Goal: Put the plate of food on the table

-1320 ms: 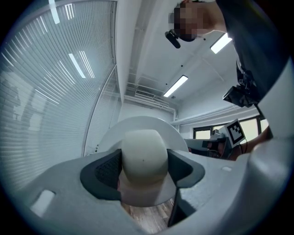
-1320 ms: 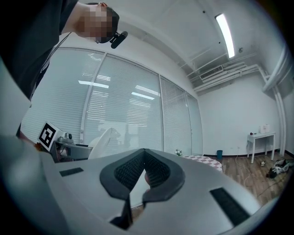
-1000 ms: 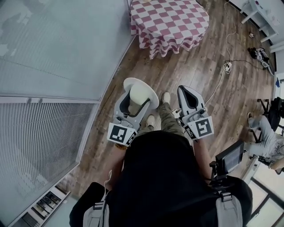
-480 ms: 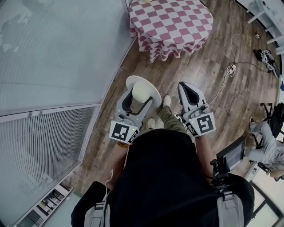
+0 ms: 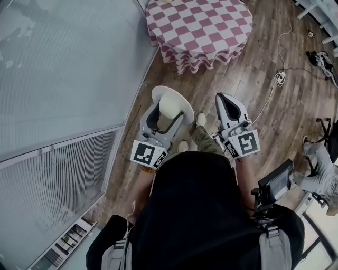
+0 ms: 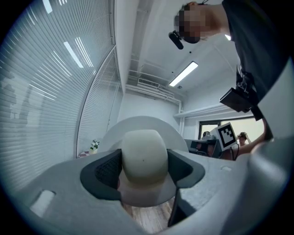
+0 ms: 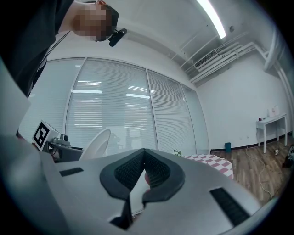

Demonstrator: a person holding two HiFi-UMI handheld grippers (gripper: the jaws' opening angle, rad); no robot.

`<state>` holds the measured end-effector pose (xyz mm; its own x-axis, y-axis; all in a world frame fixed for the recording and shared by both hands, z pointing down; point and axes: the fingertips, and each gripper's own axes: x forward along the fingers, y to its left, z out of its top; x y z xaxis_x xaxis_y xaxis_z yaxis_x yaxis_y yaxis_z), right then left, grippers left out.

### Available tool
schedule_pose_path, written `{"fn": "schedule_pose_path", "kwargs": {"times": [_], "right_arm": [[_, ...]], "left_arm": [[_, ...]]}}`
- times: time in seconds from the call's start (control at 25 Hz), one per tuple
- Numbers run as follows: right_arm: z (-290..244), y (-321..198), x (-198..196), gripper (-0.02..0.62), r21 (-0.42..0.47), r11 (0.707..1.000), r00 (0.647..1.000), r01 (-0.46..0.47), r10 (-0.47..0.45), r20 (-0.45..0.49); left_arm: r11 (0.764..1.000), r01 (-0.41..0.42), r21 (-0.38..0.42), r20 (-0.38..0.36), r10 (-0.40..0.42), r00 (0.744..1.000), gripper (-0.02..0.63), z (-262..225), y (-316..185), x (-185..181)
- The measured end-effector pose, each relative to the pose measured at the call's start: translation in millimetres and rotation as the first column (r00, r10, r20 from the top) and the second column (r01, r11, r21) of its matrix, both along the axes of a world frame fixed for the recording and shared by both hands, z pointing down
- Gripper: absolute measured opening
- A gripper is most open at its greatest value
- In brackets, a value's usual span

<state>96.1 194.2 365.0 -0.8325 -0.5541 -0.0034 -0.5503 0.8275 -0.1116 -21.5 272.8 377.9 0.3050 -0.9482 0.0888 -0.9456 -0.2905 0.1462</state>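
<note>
A white plate carries a cream dome of food. My left gripper holds it out in front of the person, above the wooden floor. In the left gripper view the dark pads sit on either side of the food, with the plate behind it. My right gripper hangs beside it, shut and empty, its jaw tips touching. The round table with a red and white checked cloth stands ahead, apart from the plate. It also shows in the right gripper view.
A glass wall with blinds runs along the left. Cables trail over the wood floor at the right. A seated person is at the right edge. A white desk stands at the top right.
The person has stepped forward, so the checked table sits a little nearer. Both grippers keep their hold and their places in front of the body.
</note>
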Motion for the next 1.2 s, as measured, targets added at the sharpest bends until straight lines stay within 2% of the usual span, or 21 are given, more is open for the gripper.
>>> {"fn": "schedule_pose_path", "kwargs": {"times": [0.16, 0.56, 0.8, 1.08, 1.2], "right_arm": [[7, -26, 15, 0.008, -0.021, 1.000, 1.000, -0.012, 0.013, 0.016], [29, -101, 77, 0.008, -0.108, 0.992, 0.991, -0.063, 0.075, 0.114], [60, -128, 114, 0.008, -0.269, 0.946, 0.966, -0.179, 0.221, 0.137], [85, -154, 135, 0.008, -0.319, 0.907, 0.950, -0.274, 0.307, 0.059], [89, -163, 136, 0.008, -0.321, 0.900, 0.945, -0.295, 0.324, 0.041]], "left_arm": [[1.000, -0.006, -0.027, -0.042, 0.005, 0.999, 0.307, 3, -23, 10], [0.993, 0.047, -0.110, 0.020, -0.045, 0.999, 0.307, 20, -63, 33], [0.988, 0.067, -0.137, 0.051, -0.060, 0.997, 0.307, 27, -76, 36], [0.989, 0.052, -0.138, 0.048, -0.046, 0.998, 0.307, 35, -102, 36], [0.988, 0.049, -0.146, 0.028, -0.046, 0.999, 0.307, 46, -112, 31]]}}
